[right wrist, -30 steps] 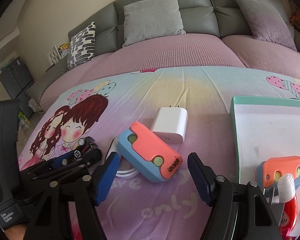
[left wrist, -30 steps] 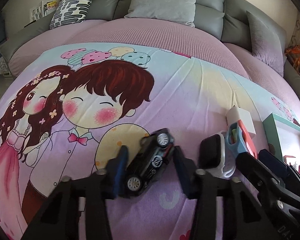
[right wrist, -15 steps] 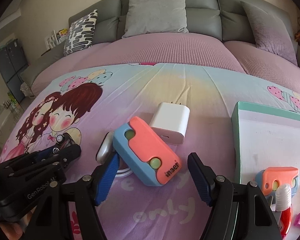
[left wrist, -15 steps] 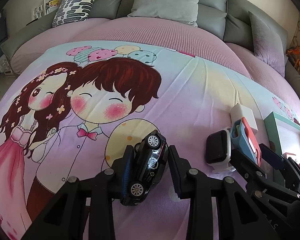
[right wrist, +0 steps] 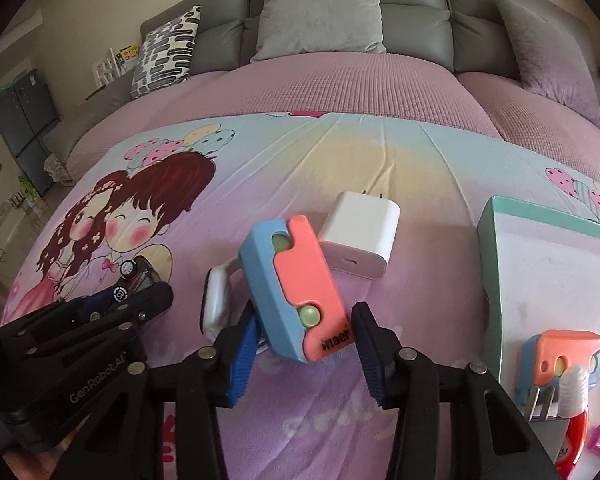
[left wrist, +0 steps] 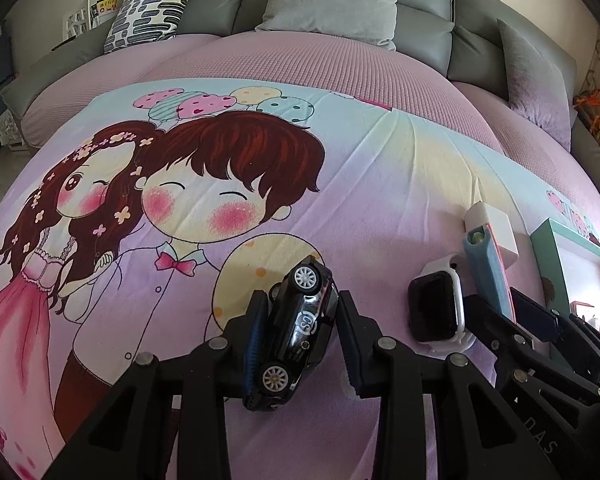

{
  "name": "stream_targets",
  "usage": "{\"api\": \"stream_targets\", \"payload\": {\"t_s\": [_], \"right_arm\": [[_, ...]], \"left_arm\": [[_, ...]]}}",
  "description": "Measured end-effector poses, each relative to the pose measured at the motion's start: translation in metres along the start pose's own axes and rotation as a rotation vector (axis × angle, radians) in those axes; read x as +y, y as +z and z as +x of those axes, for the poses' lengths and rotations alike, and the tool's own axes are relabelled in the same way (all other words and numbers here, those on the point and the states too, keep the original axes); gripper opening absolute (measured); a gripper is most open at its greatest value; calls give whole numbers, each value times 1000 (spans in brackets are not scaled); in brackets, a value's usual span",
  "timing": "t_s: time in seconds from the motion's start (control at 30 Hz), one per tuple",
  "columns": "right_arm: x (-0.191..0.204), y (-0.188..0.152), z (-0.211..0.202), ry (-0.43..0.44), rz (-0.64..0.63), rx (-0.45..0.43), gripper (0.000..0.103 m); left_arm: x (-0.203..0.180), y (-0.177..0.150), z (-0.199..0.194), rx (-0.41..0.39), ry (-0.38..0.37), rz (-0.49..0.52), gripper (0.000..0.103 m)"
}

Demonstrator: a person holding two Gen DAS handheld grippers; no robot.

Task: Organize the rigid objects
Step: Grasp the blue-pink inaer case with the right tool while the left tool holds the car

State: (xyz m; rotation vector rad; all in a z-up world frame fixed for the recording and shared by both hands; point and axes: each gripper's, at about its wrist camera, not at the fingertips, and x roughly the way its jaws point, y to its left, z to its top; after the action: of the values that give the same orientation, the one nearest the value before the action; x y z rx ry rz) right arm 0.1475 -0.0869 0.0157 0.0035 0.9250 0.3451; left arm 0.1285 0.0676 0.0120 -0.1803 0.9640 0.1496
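We count one black toy car [left wrist: 298,330] clamped in the left gripper [left wrist: 300,340] over the bedsheet [left wrist: 380,208]. The right gripper [right wrist: 306,344], jaws just closing, pinches one blue-and-coral case [right wrist: 296,288]; a second [right wrist: 556,364] lies in the tray [right wrist: 490,264]. One white charger [right wrist: 360,240] and one smartwatch [left wrist: 438,308] lie beside.

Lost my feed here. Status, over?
Left tongs shut on toy car. Right tongs closing on blue-orange case. Charger touches case; tray right.

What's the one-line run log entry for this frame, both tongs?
left tongs: shut on toy car | right tongs: just closing onto blue-orange case | tray: right, awaiting both
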Motion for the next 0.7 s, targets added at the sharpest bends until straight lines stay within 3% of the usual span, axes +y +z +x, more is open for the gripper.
{"api": "stream_targets", "payload": {"t_s": [0.37, 0.53, 0.67, 0.7], "right_arm": [[8, 3, 3, -34, -25, -52, 50], [13, 4, 0, -63, -55, -84, 56], [11, 5, 0, -54, -45, -93, 55], [10, 5, -1, -48, -34, -96, 50]], "left_arm": [[-1, 0, 1, 3, 9, 8, 36], [-2, 0, 1, 4, 10, 10, 36], [-1, 0, 1, 4, 10, 10, 36], [-1, 0, 1, 4, 10, 11, 36]]}}
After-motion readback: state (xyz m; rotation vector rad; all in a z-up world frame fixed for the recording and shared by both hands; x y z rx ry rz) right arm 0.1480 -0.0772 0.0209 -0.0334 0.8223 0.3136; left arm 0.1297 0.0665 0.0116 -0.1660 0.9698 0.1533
